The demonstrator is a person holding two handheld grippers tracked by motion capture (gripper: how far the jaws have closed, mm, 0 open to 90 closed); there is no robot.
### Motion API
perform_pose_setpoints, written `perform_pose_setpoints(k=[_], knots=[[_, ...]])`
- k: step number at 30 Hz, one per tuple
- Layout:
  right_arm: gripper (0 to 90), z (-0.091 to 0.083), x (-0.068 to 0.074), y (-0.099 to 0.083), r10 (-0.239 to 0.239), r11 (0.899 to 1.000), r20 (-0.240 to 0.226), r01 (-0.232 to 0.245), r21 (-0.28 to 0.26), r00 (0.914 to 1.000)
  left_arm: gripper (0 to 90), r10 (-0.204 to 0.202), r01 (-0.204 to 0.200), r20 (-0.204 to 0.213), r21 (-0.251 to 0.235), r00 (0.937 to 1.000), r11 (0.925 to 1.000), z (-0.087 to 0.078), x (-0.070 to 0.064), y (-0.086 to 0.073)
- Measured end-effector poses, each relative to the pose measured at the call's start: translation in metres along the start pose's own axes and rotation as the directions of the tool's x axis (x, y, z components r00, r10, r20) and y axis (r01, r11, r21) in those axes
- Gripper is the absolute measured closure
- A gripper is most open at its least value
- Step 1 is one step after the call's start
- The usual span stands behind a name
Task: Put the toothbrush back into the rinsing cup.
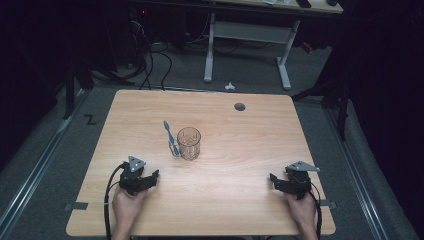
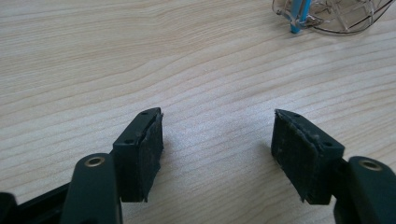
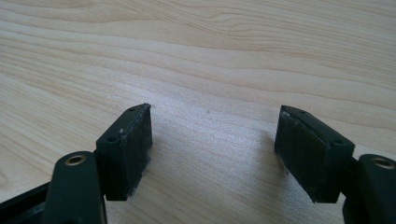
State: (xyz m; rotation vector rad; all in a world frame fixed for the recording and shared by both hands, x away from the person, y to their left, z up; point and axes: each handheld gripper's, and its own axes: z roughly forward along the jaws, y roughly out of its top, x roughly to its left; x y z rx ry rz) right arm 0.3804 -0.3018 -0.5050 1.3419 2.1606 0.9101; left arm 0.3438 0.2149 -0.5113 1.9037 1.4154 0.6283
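One clear faceted glass tumbler [image 1: 189,143], one blue plastic toothbrush [image 1: 171,138] mid-worktop; two black grippers, left gripper [image 1: 150,178] and right gripper [image 1: 278,182], near edge, jaws apart, empty.

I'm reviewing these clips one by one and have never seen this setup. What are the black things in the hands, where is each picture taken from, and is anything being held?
There is no robot here: a person holds a hand-operated two-jaw tool in each hand. The top picture comes from a fixed camera above the person's side of the wooden table. It shows the left gripper and the right gripper near the table's front edge. The other two pictures come from small cameras riding on each gripper, looking along its black jaws: the left gripper and the right gripper. Both stand open with only bare wood between the jaws, so nothing is held. On the table stand a clear glass tumbler and, beside it on its left, a blue toothbrush. Whether the two touch cannot be told.
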Motion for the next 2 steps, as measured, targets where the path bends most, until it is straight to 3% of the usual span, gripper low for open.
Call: perform_pose_setpoints(k=[2], knots=[[27.8, 0.0, 0.0, 0.0, 0.0, 1.0, 0.0, 0.0, 0.0, 1.0, 33.9, 0.001, -0.001, 0.003, 0.001, 1.0, 1.0, 0.0, 0.0001, 0.0]])
